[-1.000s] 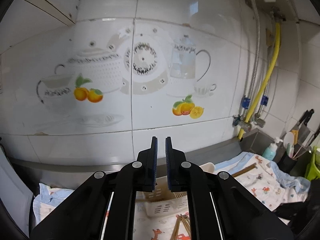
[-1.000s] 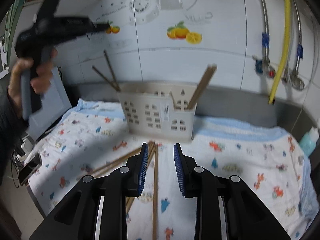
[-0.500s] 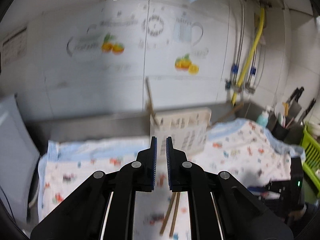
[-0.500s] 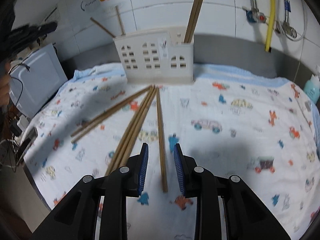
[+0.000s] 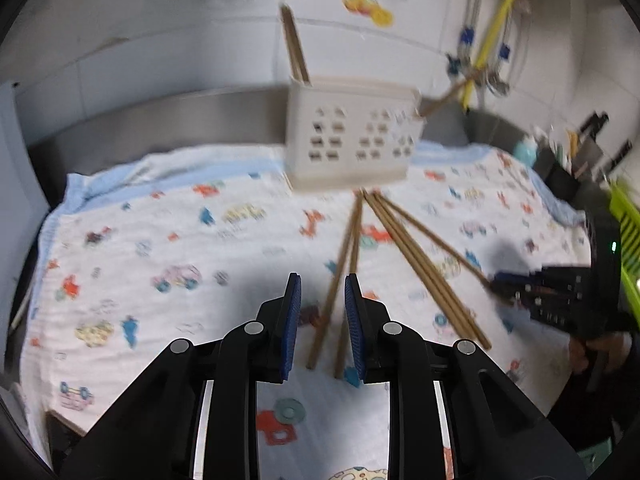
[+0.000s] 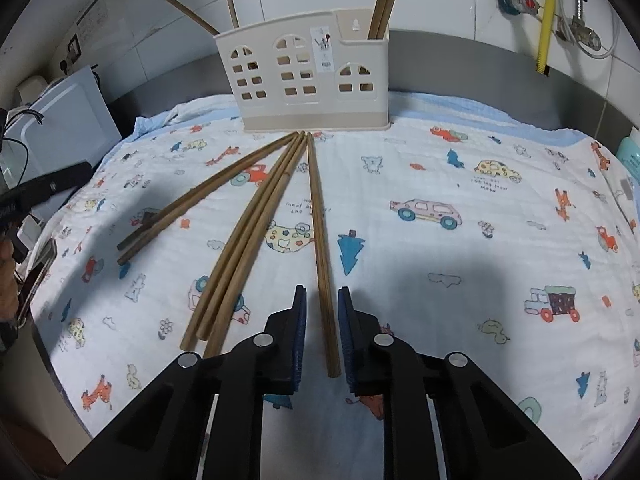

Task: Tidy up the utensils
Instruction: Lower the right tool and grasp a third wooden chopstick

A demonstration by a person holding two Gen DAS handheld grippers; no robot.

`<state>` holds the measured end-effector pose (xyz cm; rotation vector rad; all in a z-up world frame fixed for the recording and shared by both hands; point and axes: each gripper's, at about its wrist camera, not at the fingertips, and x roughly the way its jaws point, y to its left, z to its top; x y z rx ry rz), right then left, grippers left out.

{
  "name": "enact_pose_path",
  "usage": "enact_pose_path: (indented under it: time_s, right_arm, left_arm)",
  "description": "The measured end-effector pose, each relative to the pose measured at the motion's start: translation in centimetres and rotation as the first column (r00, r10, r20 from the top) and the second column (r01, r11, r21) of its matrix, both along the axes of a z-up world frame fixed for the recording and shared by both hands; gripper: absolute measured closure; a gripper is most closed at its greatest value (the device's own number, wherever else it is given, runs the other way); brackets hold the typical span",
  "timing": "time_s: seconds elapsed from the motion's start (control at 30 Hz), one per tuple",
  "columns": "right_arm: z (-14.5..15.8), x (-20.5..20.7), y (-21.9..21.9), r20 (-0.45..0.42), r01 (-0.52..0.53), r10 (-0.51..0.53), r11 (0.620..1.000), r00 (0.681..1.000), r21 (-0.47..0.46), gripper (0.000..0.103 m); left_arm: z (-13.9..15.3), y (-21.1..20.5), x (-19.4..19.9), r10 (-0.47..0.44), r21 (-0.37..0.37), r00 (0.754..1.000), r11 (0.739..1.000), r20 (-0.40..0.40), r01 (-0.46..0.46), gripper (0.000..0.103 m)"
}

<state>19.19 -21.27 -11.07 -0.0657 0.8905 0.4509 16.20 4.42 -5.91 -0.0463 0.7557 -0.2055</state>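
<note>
A cream utensil holder (image 6: 304,76) stands at the back of the cloth with several chopsticks upright in it; it also shows in the left wrist view (image 5: 352,136). Several wooden chopsticks lie fanned on the cloth. My right gripper (image 6: 322,296) is open, low, with a single chopstick (image 6: 320,240) lying between its fingers. A bundle of three chopsticks (image 6: 248,240) lies to its left. My left gripper (image 5: 320,284) is open above a pair of chopsticks (image 5: 340,280). The right gripper shows in the left wrist view (image 5: 540,292).
A cartoon-print cloth (image 6: 460,208) covers the counter. A white appliance (image 6: 60,128) stands at the left. Pipes and a yellow hose (image 6: 546,12) run along the tiled wall. A knife block and green rack (image 5: 624,220) stand at the right.
My left gripper has tilted down from the wall toward the cloth and opened over the chopstick pair. My right gripper has come down and forward around the single chopstick.
</note>
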Motion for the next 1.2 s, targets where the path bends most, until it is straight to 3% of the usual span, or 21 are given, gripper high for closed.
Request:
enact_pose_path:
  time_s: [0.5, 0.7, 0.8, 1.2]
  right_arm:
    - [-0.7, 0.6, 0.5, -0.006, 0.000, 0.000, 1.000, 1.000, -0.012, 0.091]
    - [-0.7, 0.8, 0.7, -0.007, -0.002, 0.002, 1.000, 1.000, -0.014, 0.092]
    - [-0.8, 0.8, 0.7, -0.006, -0.001, 0.000, 1.000, 1.000, -0.011, 0.092]
    - [-0.9, 0.9, 0.8, 0.001, 0.000, 0.000, 1.000, 1.000, -0.007, 0.092]
  left_arm:
    - [-4.6, -1.0, 3.0, -0.013, 0.042, 0.993, 0.999, -0.114, 0.017, 0.081]
    - [-5.4, -1.2, 3.4, -0.013, 0.051, 0.991, 0.998, -0.134, 0.020, 0.082]
    - [-5.8, -1.5, 3.6, -0.022, 0.053, 0.989, 0.998, -0.146, 0.030, 0.091]
    - [-6.0, -2.5, 3.9, -0.011, 0.089, 0.990, 0.996, -0.142, 0.024, 0.091]
